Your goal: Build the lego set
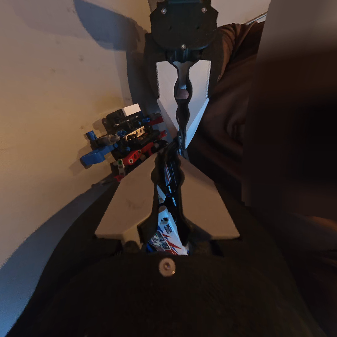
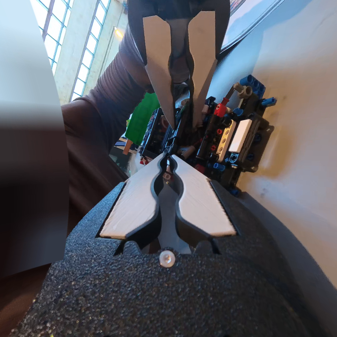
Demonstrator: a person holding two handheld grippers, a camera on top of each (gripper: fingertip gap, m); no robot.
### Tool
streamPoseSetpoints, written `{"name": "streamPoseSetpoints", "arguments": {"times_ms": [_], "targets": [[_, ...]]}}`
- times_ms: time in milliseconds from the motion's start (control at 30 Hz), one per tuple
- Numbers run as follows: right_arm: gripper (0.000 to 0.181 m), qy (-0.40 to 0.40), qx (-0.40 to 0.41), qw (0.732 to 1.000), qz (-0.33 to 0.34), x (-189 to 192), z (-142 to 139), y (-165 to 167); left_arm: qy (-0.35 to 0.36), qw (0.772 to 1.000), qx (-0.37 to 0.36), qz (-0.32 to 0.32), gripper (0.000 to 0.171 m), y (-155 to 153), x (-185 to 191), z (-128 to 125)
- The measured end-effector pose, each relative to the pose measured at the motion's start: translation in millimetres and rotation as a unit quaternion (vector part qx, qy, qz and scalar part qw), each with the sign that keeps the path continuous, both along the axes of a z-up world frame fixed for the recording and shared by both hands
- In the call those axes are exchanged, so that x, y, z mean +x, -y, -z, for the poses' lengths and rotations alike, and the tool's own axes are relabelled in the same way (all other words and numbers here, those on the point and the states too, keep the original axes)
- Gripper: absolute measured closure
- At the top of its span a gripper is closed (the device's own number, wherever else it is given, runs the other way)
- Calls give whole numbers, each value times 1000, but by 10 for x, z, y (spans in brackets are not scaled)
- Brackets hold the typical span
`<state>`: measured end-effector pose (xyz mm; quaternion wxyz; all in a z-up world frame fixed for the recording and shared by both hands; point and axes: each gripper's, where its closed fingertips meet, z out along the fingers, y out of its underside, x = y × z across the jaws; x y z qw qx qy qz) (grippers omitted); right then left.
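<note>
Above the table (image 1: 45, 91), both hand-held grippers, left (image 1: 168, 158) and right (image 2: 168, 156), are clamped on the lego model (image 2: 228, 135).

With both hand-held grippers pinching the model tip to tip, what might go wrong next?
The right hand-held gripper pinches only a thin black piece at its very tips, so it may slip. The left hand-held gripper, shut on the stickered white panel, could twist the lego model and pop joints loose.

lego model (image 1: 131, 138) on table (image 1: 45, 91) | grippers meet tip-to-tip beside it
</note>
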<state>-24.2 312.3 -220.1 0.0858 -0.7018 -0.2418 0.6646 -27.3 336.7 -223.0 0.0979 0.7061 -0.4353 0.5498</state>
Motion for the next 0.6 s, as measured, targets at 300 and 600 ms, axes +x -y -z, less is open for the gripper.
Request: {"name": "streamPoseSetpoints", "arguments": {"times_ms": [300,600], "targets": [[181,0,43,997,-61,-40,4,23,5,1000,3,16,163,20,-22,-13],[181,1,30,995,-94,-28,21,56,27,999,-26,25,164,70,-5,-25]]}}
